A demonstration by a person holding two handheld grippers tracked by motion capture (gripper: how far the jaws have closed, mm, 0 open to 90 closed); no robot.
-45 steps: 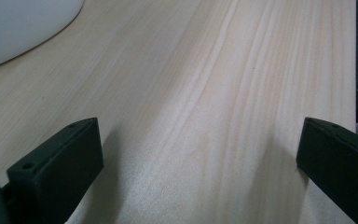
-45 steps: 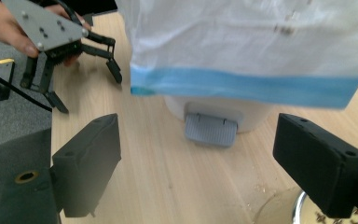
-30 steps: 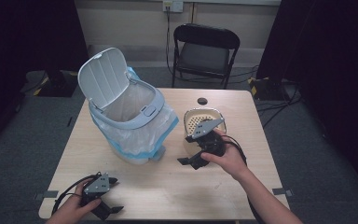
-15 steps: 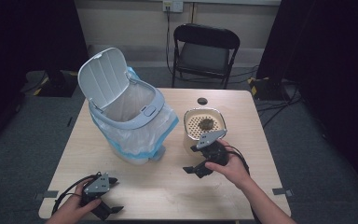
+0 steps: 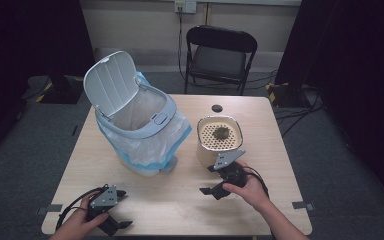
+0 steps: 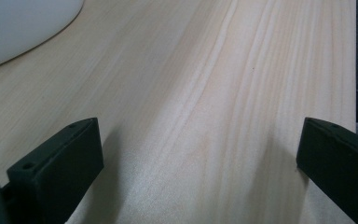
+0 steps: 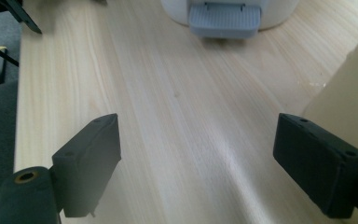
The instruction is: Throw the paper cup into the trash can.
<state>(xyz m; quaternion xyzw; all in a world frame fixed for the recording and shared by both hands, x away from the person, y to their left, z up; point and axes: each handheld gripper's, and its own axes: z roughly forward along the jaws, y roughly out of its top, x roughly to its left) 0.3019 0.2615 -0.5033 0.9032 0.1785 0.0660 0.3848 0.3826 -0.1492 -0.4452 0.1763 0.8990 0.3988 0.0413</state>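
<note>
Right gripper dropped from the beige strainer tub to near table, jaws spread, empty; tub looks released.

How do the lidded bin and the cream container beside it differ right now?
The bin is taller, pale grey-white, lined with a clear bag, its lid up; the cream container is shorter, with no lid on. The bin stands left of centre, the container near the right gripper. The container has a perforated insert holding dark bits. Both stand on the table.
</note>
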